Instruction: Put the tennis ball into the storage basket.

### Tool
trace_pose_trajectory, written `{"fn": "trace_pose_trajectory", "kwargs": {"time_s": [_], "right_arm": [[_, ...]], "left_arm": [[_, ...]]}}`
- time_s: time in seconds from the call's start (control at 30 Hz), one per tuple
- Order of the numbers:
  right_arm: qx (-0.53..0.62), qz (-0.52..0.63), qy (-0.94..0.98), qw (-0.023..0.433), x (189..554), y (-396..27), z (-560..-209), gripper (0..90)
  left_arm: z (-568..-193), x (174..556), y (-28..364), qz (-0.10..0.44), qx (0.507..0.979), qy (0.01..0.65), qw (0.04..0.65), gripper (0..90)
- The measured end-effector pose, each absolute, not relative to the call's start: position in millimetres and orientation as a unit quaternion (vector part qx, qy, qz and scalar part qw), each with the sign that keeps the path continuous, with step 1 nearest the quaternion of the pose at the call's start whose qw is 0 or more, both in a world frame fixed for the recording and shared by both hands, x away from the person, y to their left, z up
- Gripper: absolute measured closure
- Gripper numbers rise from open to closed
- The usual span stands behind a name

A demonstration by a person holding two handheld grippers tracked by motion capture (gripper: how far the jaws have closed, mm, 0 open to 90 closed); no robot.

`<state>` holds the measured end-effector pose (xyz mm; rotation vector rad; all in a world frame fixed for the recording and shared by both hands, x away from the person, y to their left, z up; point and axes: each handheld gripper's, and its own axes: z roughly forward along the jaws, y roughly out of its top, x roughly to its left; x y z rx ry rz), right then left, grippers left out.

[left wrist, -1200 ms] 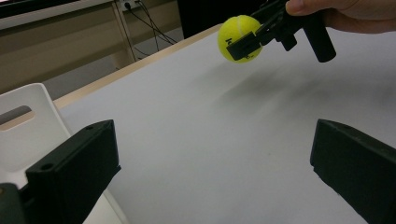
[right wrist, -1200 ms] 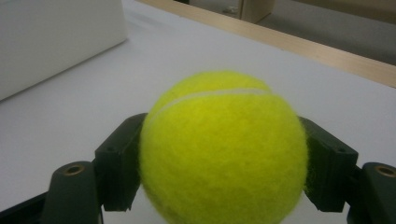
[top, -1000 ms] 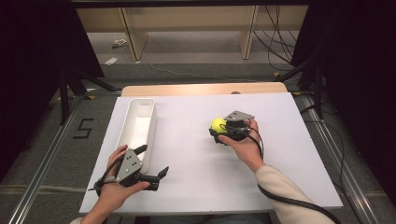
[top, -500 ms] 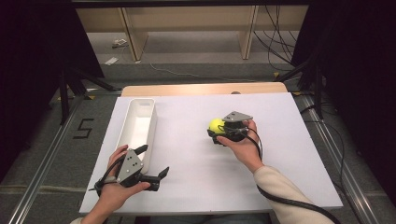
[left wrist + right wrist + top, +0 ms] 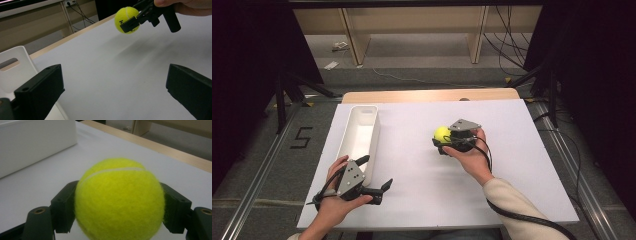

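A yellow tennis ball hangs above the white table top, clamped between the jaws of my right gripper, which points left toward the white tray. In the right gripper view the ball sits squeezed between both black pads. In the left gripper view the ball is seen lifted off the surface in the other hand's jaws. My left gripper rests near the table's front left edge, beside the tray's near end. Its jaws stand wide apart with nothing between them.
A long white tray lies along the table's left side, seemingly empty. A wooden strip borders the table's far edge. Cables and shelf legs stand on the floor beyond. A black cable trails from the right forearm.
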<state>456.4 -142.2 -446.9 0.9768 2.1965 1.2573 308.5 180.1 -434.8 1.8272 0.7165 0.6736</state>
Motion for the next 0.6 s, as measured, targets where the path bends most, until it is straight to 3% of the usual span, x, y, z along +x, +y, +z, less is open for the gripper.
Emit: {"fn": "trace_pose_trajectory", "kwargs": {"time_s": [0.6], "right_arm": [[0.342,0.463,0.791,0.209,455.2,-135.1,-441.0,26.7]], "left_arm": [[-434.6,308.6,181.4,0.282,0.759,0.298,0.506,0.7]]}}
